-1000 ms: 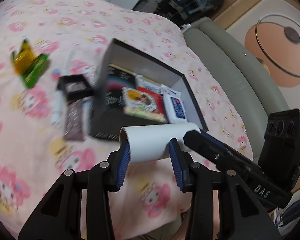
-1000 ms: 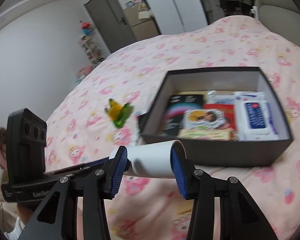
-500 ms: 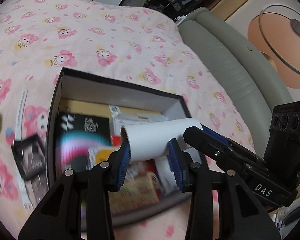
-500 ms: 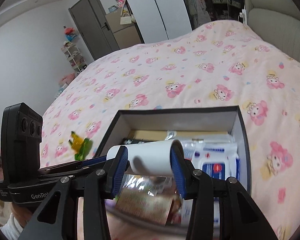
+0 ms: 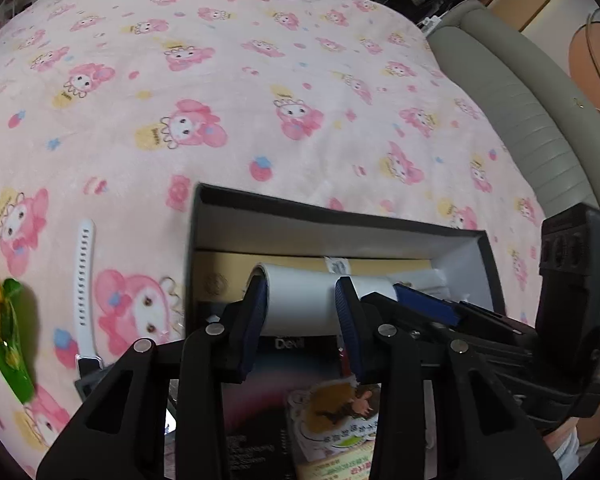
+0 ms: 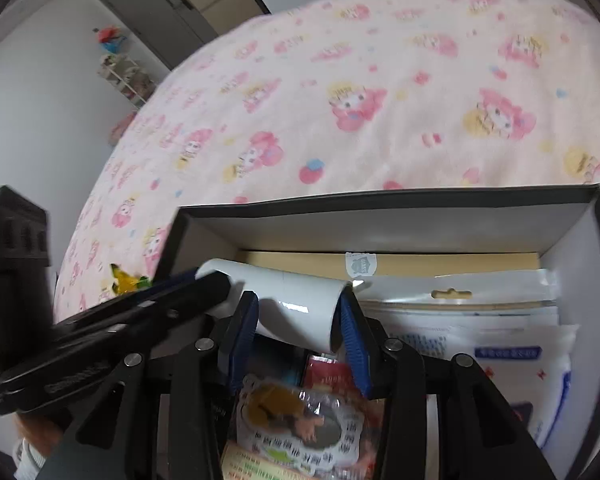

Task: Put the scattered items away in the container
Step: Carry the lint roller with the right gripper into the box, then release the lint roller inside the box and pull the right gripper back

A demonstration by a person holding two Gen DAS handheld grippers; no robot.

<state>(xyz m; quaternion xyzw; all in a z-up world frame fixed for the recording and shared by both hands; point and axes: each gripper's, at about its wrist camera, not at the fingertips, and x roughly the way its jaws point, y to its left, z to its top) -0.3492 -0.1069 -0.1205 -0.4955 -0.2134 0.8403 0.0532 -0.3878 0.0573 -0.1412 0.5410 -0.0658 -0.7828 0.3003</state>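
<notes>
Both claws grip one white roll (image 5: 300, 300) — the left claw (image 5: 302, 320) clamps its blue pads on one end, and the right claw (image 6: 298, 322) clamps on the other end, so the roll lies crosswise between them. The roll hangs over the open black box (image 6: 380, 204), above the things already inside it.

Within the box, a tan flat card (image 6: 420, 262) lies along the far wall. A clear packet with a hang hole (image 6: 460, 300) and a white pack with blue print (image 6: 512, 364) sit toward the box's right side in the right wrist view. Under the roll lie a dark booklet (image 5: 300, 364) and a glossy snack packet with a cartoon figure (image 6: 296, 420).

The box rests on a bed covered by a pink cartoon-print blanket (image 5: 260, 80). Outside the box, to its left in the left wrist view, a white watch strap (image 5: 85, 272) lies on the blanket — farther left of it sits a yellow and green wrapper (image 5: 4, 328). A grey padded headboard (image 5: 520, 92) runs beyond the box's right side.
</notes>
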